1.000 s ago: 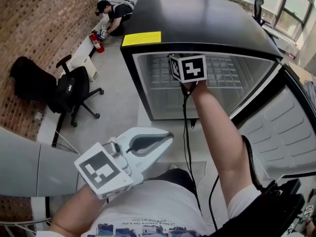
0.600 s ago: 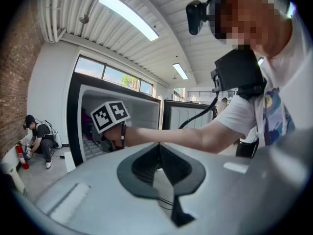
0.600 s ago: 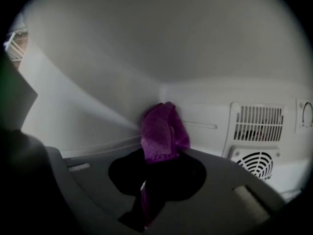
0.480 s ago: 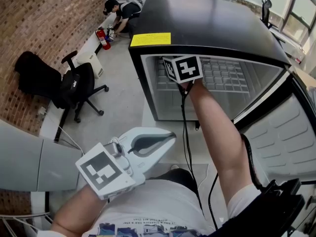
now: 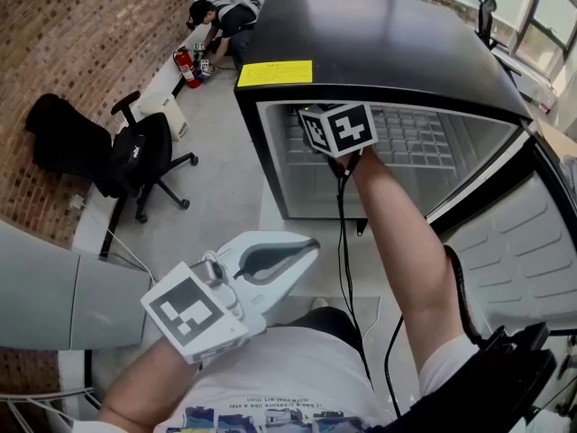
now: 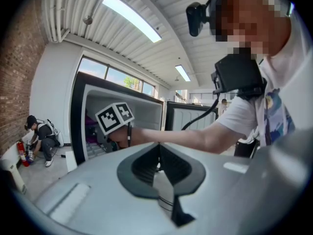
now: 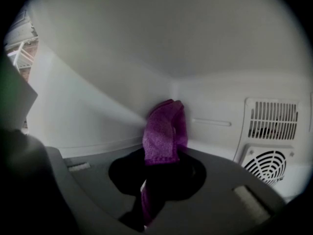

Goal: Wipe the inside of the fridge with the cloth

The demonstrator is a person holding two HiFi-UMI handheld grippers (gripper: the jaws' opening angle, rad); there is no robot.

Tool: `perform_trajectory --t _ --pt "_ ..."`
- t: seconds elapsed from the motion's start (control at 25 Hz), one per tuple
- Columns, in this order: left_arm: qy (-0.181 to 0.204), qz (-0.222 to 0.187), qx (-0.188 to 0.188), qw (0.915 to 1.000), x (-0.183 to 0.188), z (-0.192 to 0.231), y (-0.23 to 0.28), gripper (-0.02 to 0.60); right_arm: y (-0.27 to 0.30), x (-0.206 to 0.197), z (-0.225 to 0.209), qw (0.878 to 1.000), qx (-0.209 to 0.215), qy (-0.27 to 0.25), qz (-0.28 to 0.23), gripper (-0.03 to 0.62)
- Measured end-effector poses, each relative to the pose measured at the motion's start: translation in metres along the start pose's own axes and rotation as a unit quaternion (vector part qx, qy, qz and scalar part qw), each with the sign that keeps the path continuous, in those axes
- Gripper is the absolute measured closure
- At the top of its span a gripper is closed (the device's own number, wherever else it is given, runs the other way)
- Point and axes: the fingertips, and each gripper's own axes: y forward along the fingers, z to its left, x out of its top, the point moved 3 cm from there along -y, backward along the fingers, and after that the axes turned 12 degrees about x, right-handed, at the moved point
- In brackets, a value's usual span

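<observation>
The black mini fridge [image 5: 388, 52] stands open with its door [image 5: 532, 233] swung out to the right. My right gripper [image 5: 335, 132] reaches into the upper compartment; only its marker cube shows in the head view. In the right gripper view the right gripper [image 7: 159, 151] is shut on a purple cloth [image 7: 164, 131], which sticks up past the jaws near the white left inner wall [image 7: 83, 106]. My left gripper [image 5: 293, 253] hangs low in front of my body, jaws closed with nothing between them. From the left gripper view the fridge [image 6: 122, 126] lies straight ahead.
Vent grilles [image 7: 271, 141] sit on the fridge's back wall at right. A wire shelf [image 5: 415, 138] spans the compartment. A black office chair [image 5: 135, 165] and a red fire extinguisher [image 5: 187, 69] stand left by the brick wall, where a person [image 5: 221, 21] crouches.
My right gripper has shifted slightly right inside the fridge opening since half a second ago. The left gripper has stayed where it was.
</observation>
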Motion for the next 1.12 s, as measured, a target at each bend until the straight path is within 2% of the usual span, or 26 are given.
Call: perform_trajectory --t 0.36,0.52,1.12 --pt "0.014 -0.003 -0.001 0.9999 -0.006 0.001 -0.009 0.577 -0.018 -0.005 0.031 0.999 0.033 -0.003 -0.01 0.542" --pt "-0.006 -0.001 -0.014 0.9999 -0.001 -0.008 -0.013 0.577 -0.031 -0.007 0.047 0.999 0.043 -0.005 -0.017 0.542" --pt "-0.012 -0.005 -0.055 0.9984 -0.005 -0.021 -0.037 0.577 -0.074 -0.029 0.114 0.998 0.058 0.006 -0.003 0.542"
